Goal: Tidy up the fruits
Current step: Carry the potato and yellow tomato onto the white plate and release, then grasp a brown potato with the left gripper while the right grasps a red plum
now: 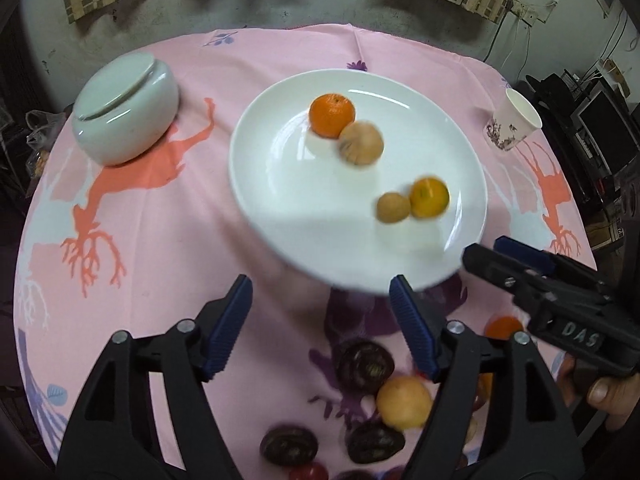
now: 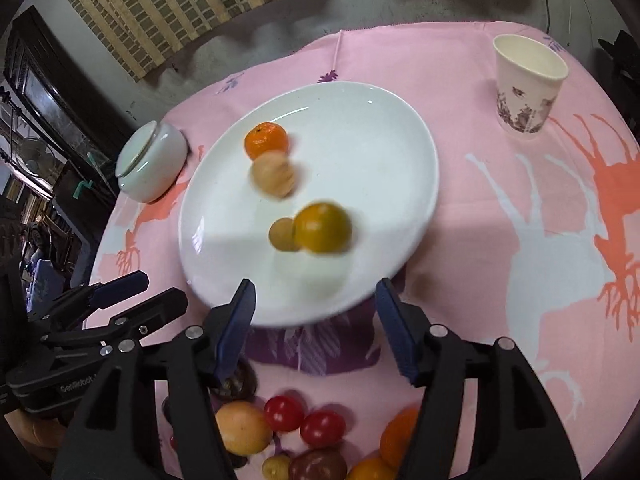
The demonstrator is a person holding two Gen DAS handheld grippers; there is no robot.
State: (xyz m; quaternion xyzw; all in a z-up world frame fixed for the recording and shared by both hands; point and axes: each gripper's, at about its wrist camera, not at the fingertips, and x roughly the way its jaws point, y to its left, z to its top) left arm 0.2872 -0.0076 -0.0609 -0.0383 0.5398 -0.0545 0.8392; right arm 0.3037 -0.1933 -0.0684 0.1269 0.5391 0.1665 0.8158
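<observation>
At the near edge of the surface, draped in a pink cloth printed with coral and white deer, loose fruit lies in a heap: dark purple wrinkled rounds, a pale yellow-orange globe, two glossy red cherry tomatoes and small orange citrus. Above the heap the left tool and the right tool both stand with blue-padded jaws apart, nothing between them. Just beyond, towards the middle of the surface, a broad white round plate carries four blurred fruits in two touching pairs: a yellow-orange citrus beside a small tan ball, and farther back a ribbed tan round fruit against a bright orange mandarin. All are round, with no clear long axis. At the far left sits a pale green lidded ceramic jar; at the far right, a floral paper cup standing upright.
</observation>
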